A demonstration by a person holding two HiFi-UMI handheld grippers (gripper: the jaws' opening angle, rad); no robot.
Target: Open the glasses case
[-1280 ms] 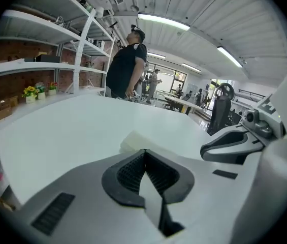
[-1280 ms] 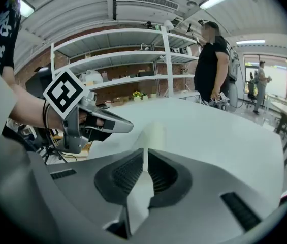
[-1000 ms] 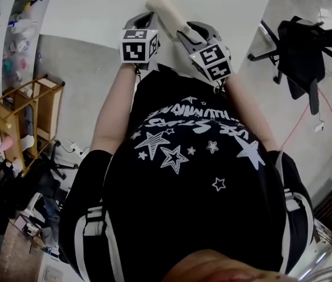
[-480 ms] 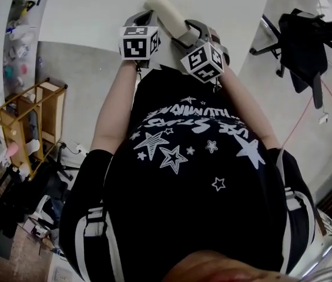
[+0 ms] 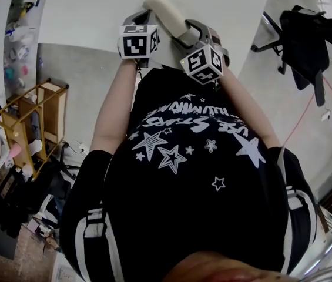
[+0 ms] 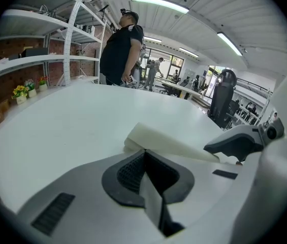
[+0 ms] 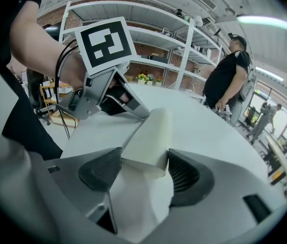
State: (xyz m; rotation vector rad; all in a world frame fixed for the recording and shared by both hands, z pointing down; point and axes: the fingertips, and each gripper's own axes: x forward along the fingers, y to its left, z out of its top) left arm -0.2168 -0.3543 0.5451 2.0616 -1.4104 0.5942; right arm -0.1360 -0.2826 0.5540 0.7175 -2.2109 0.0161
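Head view: cream case (image 5: 164,12) lies on white surface (image 5: 95,10), with both hand-held grippers at its near end, left hand-held gripper (image 5: 144,20) and right hand-held gripper (image 5: 190,33).
Left gripper view: jaws together, tips at the case's edge; can't tell if a lip is pinched.
Right gripper view: jaws wide apart, case end between them, pads just beside its sides.

Workshop-office, wall shelving (image 6: 41,59), office chairs (image 5: 304,46), strip lights (image 6: 158,3)

Glasses case (image 5: 164,12) cream; table (image 5: 95,10) white; shirt (image 5: 195,175) black, white star print.
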